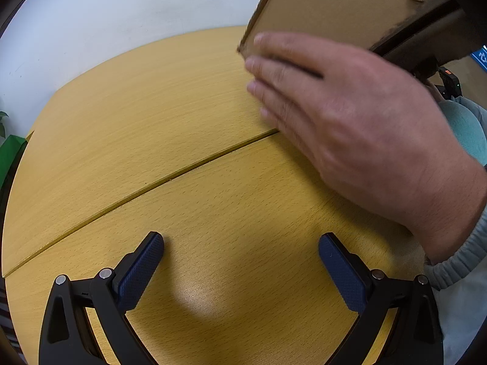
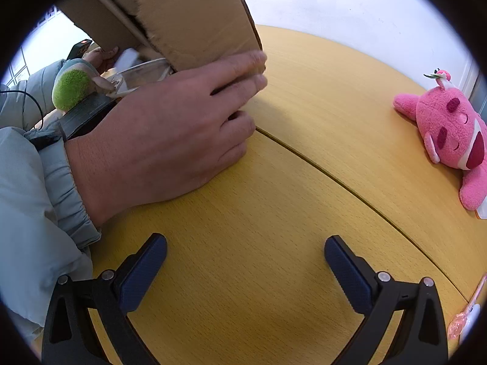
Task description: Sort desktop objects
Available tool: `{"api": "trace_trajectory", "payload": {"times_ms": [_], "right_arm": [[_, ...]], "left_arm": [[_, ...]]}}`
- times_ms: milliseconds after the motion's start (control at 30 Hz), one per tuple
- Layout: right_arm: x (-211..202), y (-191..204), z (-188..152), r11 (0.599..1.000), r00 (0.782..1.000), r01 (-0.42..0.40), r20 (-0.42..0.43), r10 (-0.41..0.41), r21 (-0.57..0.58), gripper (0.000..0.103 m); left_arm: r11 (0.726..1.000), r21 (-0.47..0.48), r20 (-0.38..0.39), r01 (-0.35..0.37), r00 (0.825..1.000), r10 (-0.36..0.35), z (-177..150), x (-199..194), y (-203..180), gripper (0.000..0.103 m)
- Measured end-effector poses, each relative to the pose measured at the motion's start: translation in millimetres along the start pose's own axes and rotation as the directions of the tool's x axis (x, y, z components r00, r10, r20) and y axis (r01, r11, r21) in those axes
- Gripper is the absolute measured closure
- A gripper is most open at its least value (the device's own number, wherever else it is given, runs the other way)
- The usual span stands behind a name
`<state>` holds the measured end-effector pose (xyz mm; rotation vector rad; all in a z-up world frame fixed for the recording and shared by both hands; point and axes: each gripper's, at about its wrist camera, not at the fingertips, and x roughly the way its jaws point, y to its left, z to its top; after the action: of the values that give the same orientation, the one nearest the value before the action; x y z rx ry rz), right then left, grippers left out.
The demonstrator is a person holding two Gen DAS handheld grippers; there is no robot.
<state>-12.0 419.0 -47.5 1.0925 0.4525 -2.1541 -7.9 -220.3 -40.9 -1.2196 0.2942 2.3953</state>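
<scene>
A yellow wood-grain table [image 2: 274, 213] with a seam runs under a white wall. Both the left gripper [image 1: 241, 269] and right gripper [image 2: 245, 269] rest with jaws spread wide, holding nothing. Ahead of them a bare hand [image 2: 170, 140] tips a cardboard box [image 2: 188, 15], probably to spill out items for sorting. Far right of the right gripper lies a pink plush [image 2: 450, 140], fuzzy, on its side.
</scene>
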Motion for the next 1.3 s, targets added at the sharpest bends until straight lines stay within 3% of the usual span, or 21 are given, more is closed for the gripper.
{"api": "trace_trajectory", "payload": {"times_ms": [1300], "right_arm": [[-0.1, 5.2, 0.9, 1.0, 1.0, 0.0, -0.001, 0.0, 0.001, 0.0]], "left_arm": [[1.0, 0.0, 0.001, -0.001, 1.0, 0.001, 3.9, -3.7, 0.8, 0.0]]}}
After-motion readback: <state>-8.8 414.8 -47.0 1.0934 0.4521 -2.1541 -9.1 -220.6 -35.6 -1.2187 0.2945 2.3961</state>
